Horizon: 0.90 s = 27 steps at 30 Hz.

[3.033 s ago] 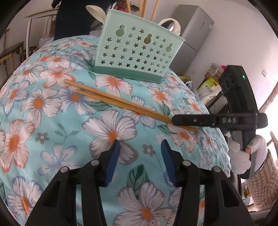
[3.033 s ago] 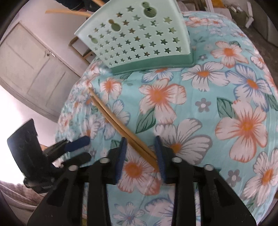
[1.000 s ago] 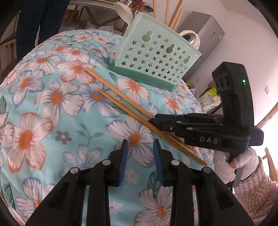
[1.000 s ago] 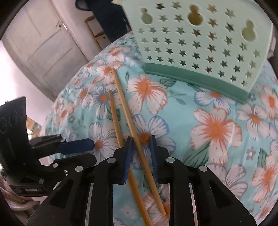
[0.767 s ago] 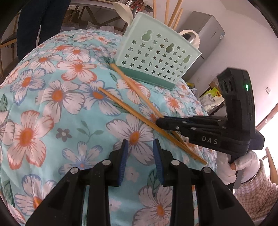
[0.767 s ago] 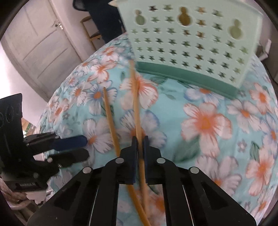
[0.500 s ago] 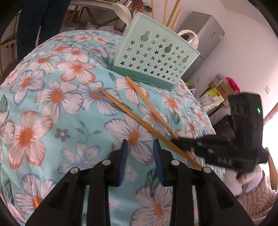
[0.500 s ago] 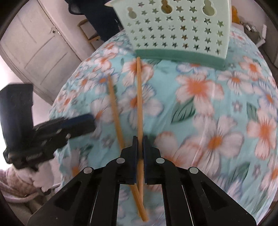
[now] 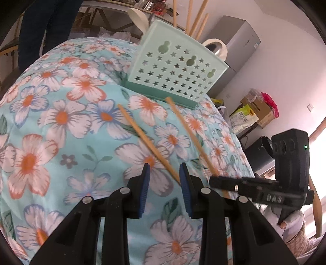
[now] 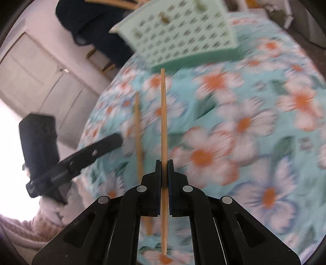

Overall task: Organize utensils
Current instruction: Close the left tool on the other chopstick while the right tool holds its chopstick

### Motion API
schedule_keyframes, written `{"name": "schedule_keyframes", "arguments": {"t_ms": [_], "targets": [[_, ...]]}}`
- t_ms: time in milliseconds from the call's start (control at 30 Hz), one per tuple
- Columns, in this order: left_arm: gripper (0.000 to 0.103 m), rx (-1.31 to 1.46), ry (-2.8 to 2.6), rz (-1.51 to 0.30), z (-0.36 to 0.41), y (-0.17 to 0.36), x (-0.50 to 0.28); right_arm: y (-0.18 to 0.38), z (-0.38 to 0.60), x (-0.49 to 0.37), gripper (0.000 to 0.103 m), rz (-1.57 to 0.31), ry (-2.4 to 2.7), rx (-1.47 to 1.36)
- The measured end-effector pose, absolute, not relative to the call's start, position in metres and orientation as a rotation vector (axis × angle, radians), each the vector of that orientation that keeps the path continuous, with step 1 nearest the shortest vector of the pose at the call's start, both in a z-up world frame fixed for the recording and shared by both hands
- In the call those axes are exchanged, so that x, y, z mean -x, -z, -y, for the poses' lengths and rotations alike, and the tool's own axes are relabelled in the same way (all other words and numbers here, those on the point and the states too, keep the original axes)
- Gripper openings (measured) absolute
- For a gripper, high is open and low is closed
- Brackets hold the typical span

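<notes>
My right gripper [image 10: 164, 163] is shut on a wooden chopstick [image 10: 163, 114] and holds it above the floral cloth, tip pointing at the mint utensil basket [image 10: 179, 30]. In the left wrist view the held chopstick [image 9: 189, 134] runs from the right gripper [image 9: 214, 180] toward the basket [image 9: 179, 69]. A second chopstick [image 9: 146, 142] lies on the cloth, its near end between the fingers of my open left gripper [image 9: 164, 179]. It also shows in the right wrist view [image 10: 138, 134].
The basket holds several upright chopsticks [image 9: 193, 16] and a white ladle [image 9: 138, 19]. The table has a floral cloth [image 9: 61, 122]. A person in dark clothes [image 9: 44, 30] stands behind it. Boxes and bags [image 9: 254, 110] sit on the floor at the right.
My right gripper closed on one chopstick, lifted it off the cloth and swung it apart from the other. The left gripper moved closer to the chopstick that stays on the cloth.
</notes>
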<state>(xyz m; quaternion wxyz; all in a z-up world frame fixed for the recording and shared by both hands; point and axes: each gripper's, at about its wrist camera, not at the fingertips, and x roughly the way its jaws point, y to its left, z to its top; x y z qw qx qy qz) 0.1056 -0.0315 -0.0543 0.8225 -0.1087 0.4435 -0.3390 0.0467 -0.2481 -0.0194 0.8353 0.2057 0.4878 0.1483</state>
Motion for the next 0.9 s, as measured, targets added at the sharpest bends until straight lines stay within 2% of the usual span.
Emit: {"name": "schedule_keyframes", "arguments": {"t_ms": [133, 300, 467, 533, 633, 900], "targets": [[0.042, 0.213, 0.76, -0.963, 0.048, 0.057, -0.105, 0.02, 0.262, -0.043, 0.004, -1.024, -0.218, -0.444], [0.044, 0.184, 0.725, -0.991, 0.061, 0.065, -0.106, 0.028, 0.262, -0.04, 0.009, -1.036, -0.209, -0.501], [0.044, 0.203, 0.669, -1.001, 0.067, 0.065, -0.111, 0.036, 0.265, -0.039, 0.009, -1.018, -0.221, -0.567], [0.034, 0.184, 0.639, -1.0, 0.071, 0.065, -0.113, 0.036, 0.269, -0.038, 0.005, -1.012, -0.218, -0.591], [0.019, 0.186, 0.599, -1.016, 0.064, 0.066, -0.116, 0.037, 0.275, -0.034, 0.004, -1.01, -0.228, -0.636], [0.014, 0.196, 0.623, -1.072, 0.048, 0.064, -0.11, 0.034, 0.276, -0.021, 0.004, -1.013, -0.236, -0.648]]}}
